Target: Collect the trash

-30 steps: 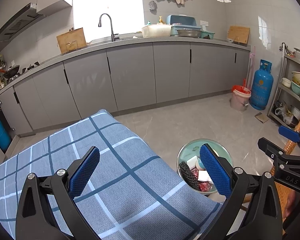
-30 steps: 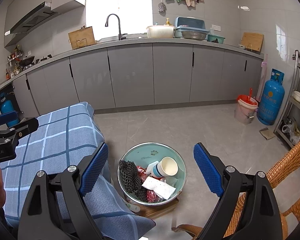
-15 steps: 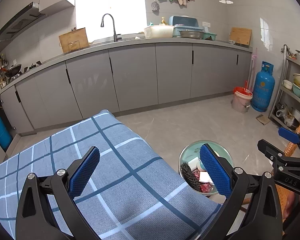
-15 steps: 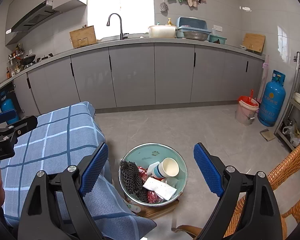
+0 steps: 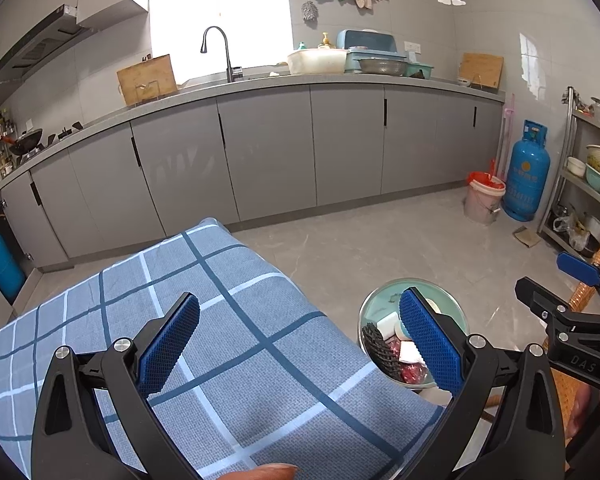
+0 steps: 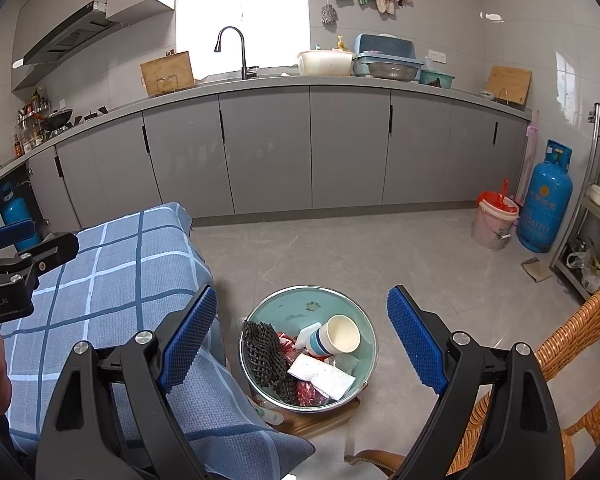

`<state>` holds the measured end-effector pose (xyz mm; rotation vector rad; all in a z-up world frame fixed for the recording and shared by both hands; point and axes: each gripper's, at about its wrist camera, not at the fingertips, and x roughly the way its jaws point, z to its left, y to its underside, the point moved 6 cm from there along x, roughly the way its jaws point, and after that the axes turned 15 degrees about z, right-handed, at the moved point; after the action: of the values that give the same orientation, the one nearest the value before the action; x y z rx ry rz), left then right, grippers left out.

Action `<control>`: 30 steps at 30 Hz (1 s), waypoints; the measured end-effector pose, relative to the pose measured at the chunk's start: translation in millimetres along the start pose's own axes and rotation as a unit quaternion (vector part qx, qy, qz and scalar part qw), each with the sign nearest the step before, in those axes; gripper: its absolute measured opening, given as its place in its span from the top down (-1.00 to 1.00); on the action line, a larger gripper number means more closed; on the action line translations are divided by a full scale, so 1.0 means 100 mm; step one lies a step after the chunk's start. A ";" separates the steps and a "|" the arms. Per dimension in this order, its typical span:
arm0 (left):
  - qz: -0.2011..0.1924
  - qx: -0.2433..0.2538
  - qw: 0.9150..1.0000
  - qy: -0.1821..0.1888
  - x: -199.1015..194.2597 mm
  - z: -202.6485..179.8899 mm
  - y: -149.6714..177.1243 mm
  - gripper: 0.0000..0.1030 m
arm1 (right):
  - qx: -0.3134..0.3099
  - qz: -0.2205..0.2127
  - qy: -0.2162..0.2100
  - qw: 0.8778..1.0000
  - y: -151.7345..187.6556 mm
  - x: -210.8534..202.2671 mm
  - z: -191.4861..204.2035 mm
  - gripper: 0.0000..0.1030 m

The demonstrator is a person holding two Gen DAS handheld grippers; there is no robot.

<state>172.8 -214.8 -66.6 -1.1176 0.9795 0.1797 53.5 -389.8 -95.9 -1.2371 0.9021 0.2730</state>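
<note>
Metal basin (image 6: pixel 300 304), pale green inside, on a wooden board on the floor: holds a paper cup (image 6: pixel 338 336) on its side, black mesh (image 6: pixel 266 354), white tissue (image 6: pixel 320 374) and red wrappers (image 6: pixel 310 392). It lies ahead of and below the right gripper (image 6: pixel 302 334), between its jaws, which stand wide apart and empty. Left gripper (image 5: pixel 300 332): jaws likewise apart, empty, over a blue checked cloth (image 5: pixel 240 320); basin partly behind its right-hand jaw.
</note>
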 end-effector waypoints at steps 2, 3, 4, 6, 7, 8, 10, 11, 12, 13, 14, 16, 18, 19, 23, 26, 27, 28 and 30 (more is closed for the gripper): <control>0.004 0.001 1.000 0.001 0.01 -0.02 0.01 -0.91 | -0.001 -0.002 -0.002 1.000 -0.02 0.00 0.01 -0.68; 0.002 0.002 1.000 0.000 0.00 -0.02 0.01 -0.91 | -0.002 -0.002 -0.002 1.000 -0.02 0.00 0.02 -0.68; -0.002 0.002 1.000 -0.002 -0.01 -0.01 0.00 -0.91 | -0.003 -0.002 -0.003 1.000 -0.03 0.00 0.03 -0.68; -0.001 0.001 1.000 0.000 0.00 -0.02 0.01 -0.91 | -0.004 -0.005 -0.004 1.000 -0.03 -0.02 0.04 -0.68; -0.001 0.000 1.000 -0.001 0.00 -0.02 0.01 -0.91 | -0.004 -0.006 -0.005 1.000 -0.03 -0.02 0.04 -0.68; 0.000 0.000 1.000 -0.001 0.01 -0.02 0.02 -0.91 | -0.004 -0.006 -0.005 1.000 -0.03 -0.02 0.05 -0.68; 0.001 0.001 1.000 -0.005 0.01 -0.02 0.02 -0.91 | -0.005 -0.007 -0.004 1.000 -0.03 -0.02 0.04 -0.68; 0.000 0.000 1.000 -0.006 0.00 -0.02 0.02 -0.91 | -0.004 -0.007 -0.005 1.000 -0.04 -0.02 0.04 -0.68; 0.000 -0.001 1.000 -0.005 0.01 -0.02 0.02 -0.91 | -0.004 -0.007 -0.005 1.000 -0.04 -0.03 0.04 -0.68; 0.002 -0.001 1.000 -0.002 0.01 -0.01 0.02 -0.91 | -0.004 -0.008 -0.005 1.000 -0.04 -0.03 0.04 -0.68; 0.003 -0.002 1.000 -0.002 0.02 0.00 0.02 -0.91 | -0.004 -0.008 -0.005 1.000 -0.04 -0.03 0.04 -0.68; 0.006 -0.004 1.000 -0.004 0.04 0.01 0.02 -0.91 | -0.005 -0.007 -0.006 1.000 -0.04 -0.03 0.05 -0.68; 0.008 -0.008 1.000 -0.009 0.06 0.03 0.03 -0.91 | -0.006 -0.007 -0.006 1.000 -0.03 -0.03 0.05 -0.68; 0.010 -0.010 1.000 -0.008 0.07 0.03 0.03 -0.91 | -0.005 -0.007 -0.007 1.000 -0.04 -0.03 0.05 -0.68; 0.005 0.001 1.000 -0.023 0.07 0.02 0.05 -0.92 | -0.006 -0.007 -0.007 1.000 -0.04 -0.04 0.06 -0.68; 0.005 -0.003 1.000 -0.019 0.05 0.02 0.05 -0.91 | -0.006 -0.008 -0.007 1.000 -0.04 -0.05 0.06 -0.68; 0.007 -0.007 1.000 -0.014 0.04 0.04 0.04 -0.91 | -0.006 -0.008 -0.007 1.000 -0.04 -0.05 0.06 -0.68; 0.008 -0.008 1.000 -0.003 0.04 0.04 0.03 -0.91 | -0.006 -0.008 -0.007 1.000 -0.05 -0.04 0.06 -0.68; 0.008 -0.012 1.000 -0.004 0.03 0.06 0.03 -0.91 | -0.006 -0.008 -0.007 1.000 -0.04 -0.04 0.06 -0.69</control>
<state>176.5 -209.1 -70.2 -1.1314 0.9808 0.2093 56.2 -384.6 -89.3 -1.2522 0.8798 0.2745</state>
